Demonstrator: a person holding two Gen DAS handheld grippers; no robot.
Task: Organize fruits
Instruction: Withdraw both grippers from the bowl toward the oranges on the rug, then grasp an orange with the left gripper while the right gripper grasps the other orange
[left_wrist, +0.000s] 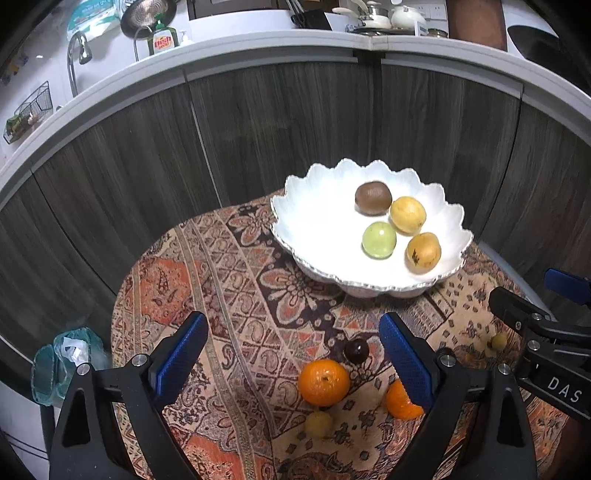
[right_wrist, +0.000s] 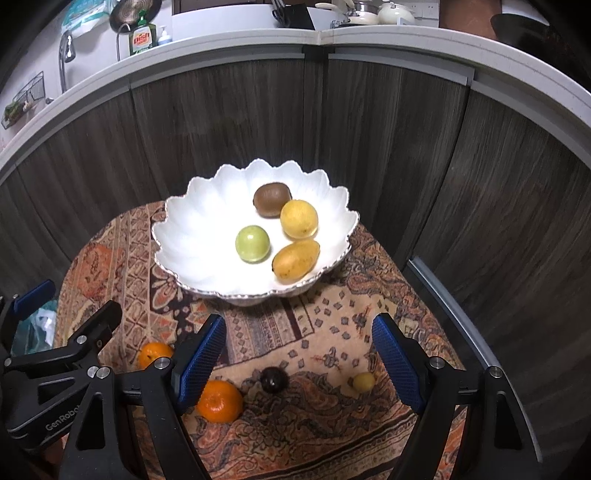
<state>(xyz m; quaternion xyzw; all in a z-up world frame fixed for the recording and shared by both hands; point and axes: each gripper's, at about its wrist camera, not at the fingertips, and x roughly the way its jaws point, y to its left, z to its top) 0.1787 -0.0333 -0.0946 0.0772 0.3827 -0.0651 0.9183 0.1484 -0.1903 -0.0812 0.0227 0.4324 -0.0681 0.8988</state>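
Observation:
A white scalloped bowl (left_wrist: 317, 236) (right_wrist: 195, 236) stands on the patterned table and holds a kiwi (left_wrist: 373, 198), a yellow fruit (left_wrist: 407, 215), a green fruit (left_wrist: 379, 239) and an orange-yellow fruit (left_wrist: 423, 252). On the cloth near me lie two oranges (left_wrist: 324, 382) (left_wrist: 400, 402), a dark plum (left_wrist: 356, 350) (right_wrist: 274, 379) and small yellow fruits (left_wrist: 318, 424) (right_wrist: 364, 382). My left gripper (left_wrist: 293, 363) is open and empty above the orange. My right gripper (right_wrist: 299, 363) is open and empty above the plum.
The small table has a paisley cloth (left_wrist: 229, 280) and stands against dark wood cabinet doors (left_wrist: 258, 122). A kitchen counter (left_wrist: 229, 51) with a sink tap and dish soap runs behind. A plastic bag (left_wrist: 62, 362) sits low at the left.

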